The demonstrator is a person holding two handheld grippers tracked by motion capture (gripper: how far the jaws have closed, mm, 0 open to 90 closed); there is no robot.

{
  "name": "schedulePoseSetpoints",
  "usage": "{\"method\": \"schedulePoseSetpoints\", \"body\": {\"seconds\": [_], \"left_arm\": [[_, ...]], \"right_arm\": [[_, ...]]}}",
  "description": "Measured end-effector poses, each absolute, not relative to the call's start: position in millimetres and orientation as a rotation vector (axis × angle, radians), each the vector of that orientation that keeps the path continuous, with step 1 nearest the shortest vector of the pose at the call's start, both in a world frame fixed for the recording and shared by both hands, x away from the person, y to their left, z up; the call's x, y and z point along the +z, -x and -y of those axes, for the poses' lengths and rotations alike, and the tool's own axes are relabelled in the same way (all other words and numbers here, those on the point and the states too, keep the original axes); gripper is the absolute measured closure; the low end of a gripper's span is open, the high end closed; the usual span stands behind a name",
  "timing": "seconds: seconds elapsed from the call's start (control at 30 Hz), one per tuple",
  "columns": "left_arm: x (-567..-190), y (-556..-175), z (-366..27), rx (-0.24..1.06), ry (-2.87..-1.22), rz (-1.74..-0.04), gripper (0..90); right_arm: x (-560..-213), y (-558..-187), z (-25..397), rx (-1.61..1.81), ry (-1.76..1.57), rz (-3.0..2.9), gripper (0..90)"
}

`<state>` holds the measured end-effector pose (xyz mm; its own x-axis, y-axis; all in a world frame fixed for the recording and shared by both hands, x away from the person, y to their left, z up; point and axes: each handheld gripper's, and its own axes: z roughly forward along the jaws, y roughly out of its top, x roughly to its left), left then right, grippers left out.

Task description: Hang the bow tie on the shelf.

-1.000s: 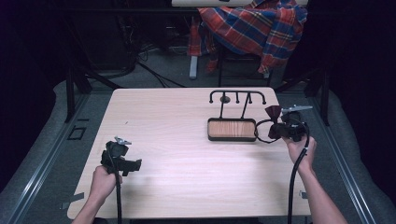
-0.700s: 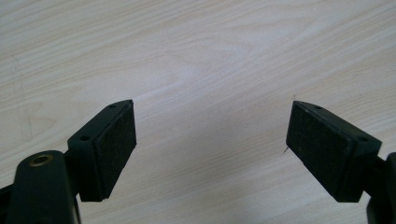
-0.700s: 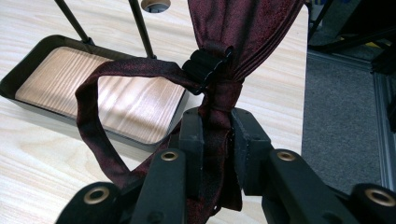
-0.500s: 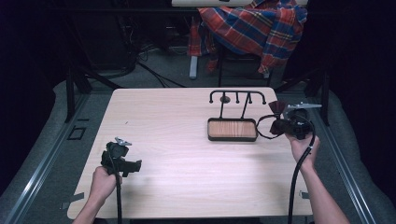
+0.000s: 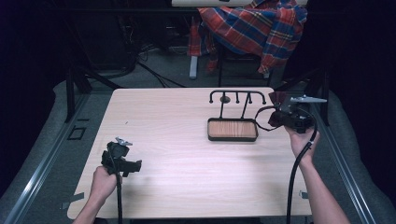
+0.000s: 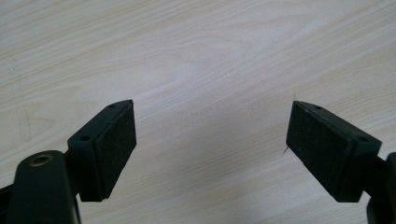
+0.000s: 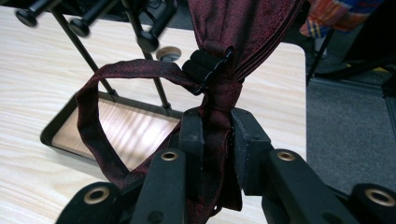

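I hold the right gripper (image 7: 215, 135) pinched on the dark red bow tie (image 7: 219, 98) at 3 o'clock of the rack (image 5: 237, 95). Next: hang its strap on a peg. Left gripper (image 6: 211, 140) idles spread.

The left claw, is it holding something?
No, the left claw is wide open, with only bare wooden table between its black pads.

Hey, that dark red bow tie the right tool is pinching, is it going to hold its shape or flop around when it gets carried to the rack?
Probably floppy: the bow tie bunches into folds above the right tool, and its strap droops in a slack loop. It looks like light fabric, so likely easy to lift. The hanging loop could snag the rack pegs.
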<state>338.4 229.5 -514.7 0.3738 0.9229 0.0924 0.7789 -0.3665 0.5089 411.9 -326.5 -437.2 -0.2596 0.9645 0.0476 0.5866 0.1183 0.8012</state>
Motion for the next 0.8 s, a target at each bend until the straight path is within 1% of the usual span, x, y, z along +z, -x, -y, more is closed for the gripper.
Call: {"method": "schedulePoseSetpoints", "body": {"seconds": [0.5,0.8], "left_arm": [[-514.9,-338.6,-229.6,0.516,-2.262,-1.472,16.3],[-515.5,-339.0,-229.7,0.519,-2.269,-1.464,16.3]], "right_arm": [[-431.2,-425.8,315.6,1.038,-1.504,-1.882,75.6],[-436.4,-436.8,311.4,1.025,-1.533,-1.880,75.6]]}}
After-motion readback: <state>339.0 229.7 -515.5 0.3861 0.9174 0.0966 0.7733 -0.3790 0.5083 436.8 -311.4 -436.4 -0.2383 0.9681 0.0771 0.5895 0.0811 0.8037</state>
